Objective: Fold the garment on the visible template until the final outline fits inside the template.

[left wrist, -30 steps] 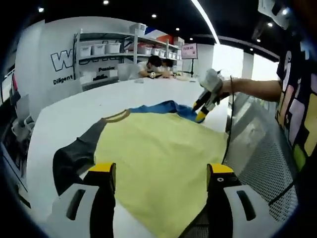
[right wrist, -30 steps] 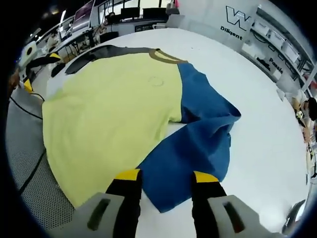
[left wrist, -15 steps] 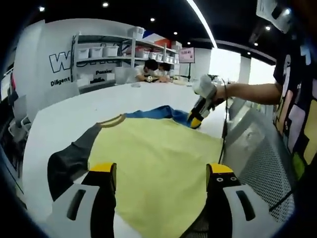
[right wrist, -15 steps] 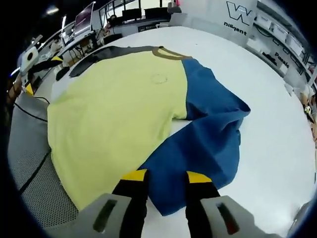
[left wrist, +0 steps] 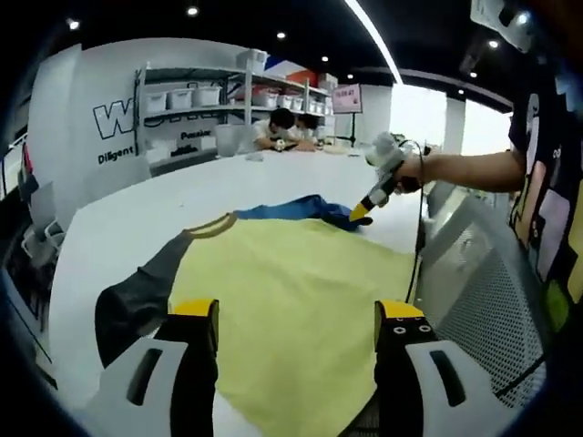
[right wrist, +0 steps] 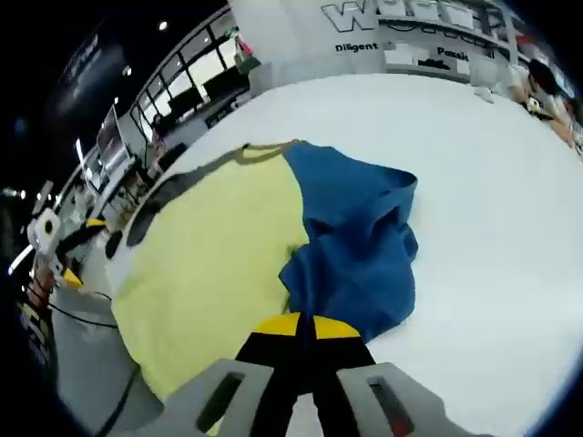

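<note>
Right tool (right wrist: 305,325) has just clamped shut on the T-shirt's blue sleeve (right wrist: 360,246); left tool (left wrist: 296,314) hangs open above the yellow body (left wrist: 301,273), fold beginning.

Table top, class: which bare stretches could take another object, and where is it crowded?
Bare white table lies beyond the blue sleeve, toward the shelving, and beside the grey sleeve. It is crowded near the perforated edge, where the yellow shirt body, left gripper and right gripper gather.
</note>
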A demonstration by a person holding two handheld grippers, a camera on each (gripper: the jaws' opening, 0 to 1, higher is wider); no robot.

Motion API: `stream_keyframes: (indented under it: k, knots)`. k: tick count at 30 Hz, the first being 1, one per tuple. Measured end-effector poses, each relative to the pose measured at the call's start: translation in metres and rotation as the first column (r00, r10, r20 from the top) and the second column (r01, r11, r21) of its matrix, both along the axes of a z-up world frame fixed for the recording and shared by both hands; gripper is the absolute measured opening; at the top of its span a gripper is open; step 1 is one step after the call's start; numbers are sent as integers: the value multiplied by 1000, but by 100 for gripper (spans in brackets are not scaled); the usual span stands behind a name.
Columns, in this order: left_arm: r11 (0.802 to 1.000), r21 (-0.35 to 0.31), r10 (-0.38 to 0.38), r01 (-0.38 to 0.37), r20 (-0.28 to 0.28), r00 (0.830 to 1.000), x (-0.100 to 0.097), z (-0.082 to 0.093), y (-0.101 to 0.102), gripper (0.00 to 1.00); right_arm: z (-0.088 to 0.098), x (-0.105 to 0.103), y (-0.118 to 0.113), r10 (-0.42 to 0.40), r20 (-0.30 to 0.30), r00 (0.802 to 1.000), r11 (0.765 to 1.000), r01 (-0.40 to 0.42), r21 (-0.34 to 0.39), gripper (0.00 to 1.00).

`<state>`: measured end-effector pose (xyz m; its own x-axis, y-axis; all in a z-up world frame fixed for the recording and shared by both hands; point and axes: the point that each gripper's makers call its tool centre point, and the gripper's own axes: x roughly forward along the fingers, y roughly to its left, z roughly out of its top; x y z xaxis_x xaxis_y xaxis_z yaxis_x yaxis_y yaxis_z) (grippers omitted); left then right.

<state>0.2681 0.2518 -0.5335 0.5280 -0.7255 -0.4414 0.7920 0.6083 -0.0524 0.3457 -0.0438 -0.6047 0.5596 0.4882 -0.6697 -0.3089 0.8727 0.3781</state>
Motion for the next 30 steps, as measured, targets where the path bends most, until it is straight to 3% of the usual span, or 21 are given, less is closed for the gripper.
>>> stream_keyframes:
  k: [4, 7, 11, 12, 23, 26, 30]
  knots:
    - [1000, 18, -10, 10, -8, 1000, 2, -7, -2, 65, 20, 3, -14, -13, 47, 999, 998, 16, -64, 0]
    - [1000, 18, -19, 19, -3, 1000, 2, -8, -3, 65, 43, 8, -21, -84, 80, 993, 996, 85, -18, 0]
    - [1000, 13, -22, 22, -12, 1000, 4, -12, -5, 65, 66, 10, -29, -110, 134, 985, 994, 113, -13, 0]
    - [1000, 10, -20, 20, -12, 1000, 5, -12, -5, 65, 75, 15, -30, -109, 186, 977, 994, 112, -9, 0]
    - [1000, 27, -12, 13, -23, 1000, 9, -19, -2, 67, 109, 29, -65, -209, 264, 942, 978, 205, 43, 0]
    - [999, 32, -10, 11, -29, 1000, 8, -21, -1, 68, 123, 39, -88, -261, 307, 915, 965, 257, 53, 0]
    - [999, 35, -6, 7, -38, 999, 7, -23, 0, 68, 133, 50, -113, -295, 323, 899, 955, 288, 70, 0]
